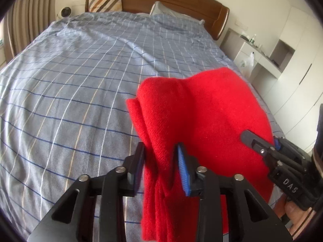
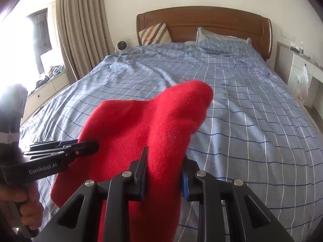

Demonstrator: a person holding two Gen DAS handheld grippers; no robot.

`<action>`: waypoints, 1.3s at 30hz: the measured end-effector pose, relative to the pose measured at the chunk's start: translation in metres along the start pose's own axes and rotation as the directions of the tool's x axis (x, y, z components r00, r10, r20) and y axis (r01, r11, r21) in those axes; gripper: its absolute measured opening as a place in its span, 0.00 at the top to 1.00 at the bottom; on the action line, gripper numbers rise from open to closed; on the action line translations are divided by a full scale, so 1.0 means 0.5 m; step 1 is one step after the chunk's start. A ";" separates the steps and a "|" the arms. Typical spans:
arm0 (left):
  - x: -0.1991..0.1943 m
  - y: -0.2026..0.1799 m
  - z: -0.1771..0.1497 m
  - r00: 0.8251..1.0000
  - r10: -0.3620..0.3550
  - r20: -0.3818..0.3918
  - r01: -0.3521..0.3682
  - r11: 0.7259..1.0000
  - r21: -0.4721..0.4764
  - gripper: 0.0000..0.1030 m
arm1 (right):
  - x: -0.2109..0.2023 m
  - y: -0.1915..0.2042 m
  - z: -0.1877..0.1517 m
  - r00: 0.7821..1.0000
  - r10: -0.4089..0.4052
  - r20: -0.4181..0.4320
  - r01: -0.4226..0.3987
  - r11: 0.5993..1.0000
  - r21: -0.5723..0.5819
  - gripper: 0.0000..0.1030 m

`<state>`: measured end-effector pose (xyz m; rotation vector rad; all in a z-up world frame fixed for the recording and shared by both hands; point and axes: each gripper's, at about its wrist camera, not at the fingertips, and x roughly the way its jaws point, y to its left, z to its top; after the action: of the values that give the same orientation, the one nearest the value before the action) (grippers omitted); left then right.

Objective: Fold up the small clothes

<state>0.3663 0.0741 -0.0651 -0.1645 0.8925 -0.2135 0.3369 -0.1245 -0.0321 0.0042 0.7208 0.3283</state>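
A red knit garment [image 1: 201, 117] hangs bunched above the bed, held by both grippers. My left gripper [image 1: 161, 153] is shut on a thick fold at its left edge; the cloth drapes down between the fingers. My right gripper [image 2: 164, 161] is shut on the other edge of the garment [image 2: 145, 125]. In the left wrist view the right gripper [image 1: 252, 139] comes in from the right against the red cloth. In the right wrist view the left gripper [image 2: 88, 147] comes in from the left, its tips at the cloth. The garment's lower part is hidden behind the grippers.
A wide bed with a blue checked cover [image 1: 80, 80] lies below and ahead. Two pillows [image 2: 155, 33] lean on the wooden headboard [image 2: 203, 20]. A white desk and cabinets [image 1: 282, 50] stand on the right, curtains and a window seat [image 2: 50, 76] on the left.
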 end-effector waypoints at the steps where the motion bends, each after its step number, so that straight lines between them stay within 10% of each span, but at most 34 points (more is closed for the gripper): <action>1: 0.009 0.001 -0.006 0.998 0.061 -0.007 -0.061 0.998 0.010 0.31 | 0.007 -0.017 0.002 1.000 0.005 -0.028 -0.004 1.000 0.028 0.52; 3: 0.006 0.004 -0.034 0.987 0.162 0.019 -0.162 0.986 0.036 0.24 | 0.015 -0.045 -0.014 0.995 -0.026 -0.096 0.033 0.997 0.066 0.16; 9: -0.098 -0.035 -0.143 0.939 0.300 0.171 -0.325 0.935 0.144 0.01 | -0.073 -0.101 -0.126 0.981 -0.147 -0.125 0.150 0.989 0.015 0.13; 18: -0.273 -0.117 -0.235 0.886 0.375 0.273 -0.417 0.902 0.114 0.00 | -0.301 -0.021 -0.209 0.983 -0.167 0.077 0.173 0.982 -0.079 0.04; 25: -0.343 -0.138 -0.280 0.902 0.361 0.237 -0.390 0.917 0.088 0.00 | -0.411 0.059 -0.226 0.982 -0.136 0.129 0.152 0.980 -0.125 0.01; 39: -0.458 -0.164 -0.395 0.932 0.317 0.176 -0.332 0.941 0.065 0.00 | -0.528 0.096 -0.327 0.996 -0.083 -0.022 0.084 0.996 0.030 0.00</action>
<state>0.0625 0.0421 0.0040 0.0549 0.7314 0.0670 0.0314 -0.1749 0.0208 0.0002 0.7447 0.2376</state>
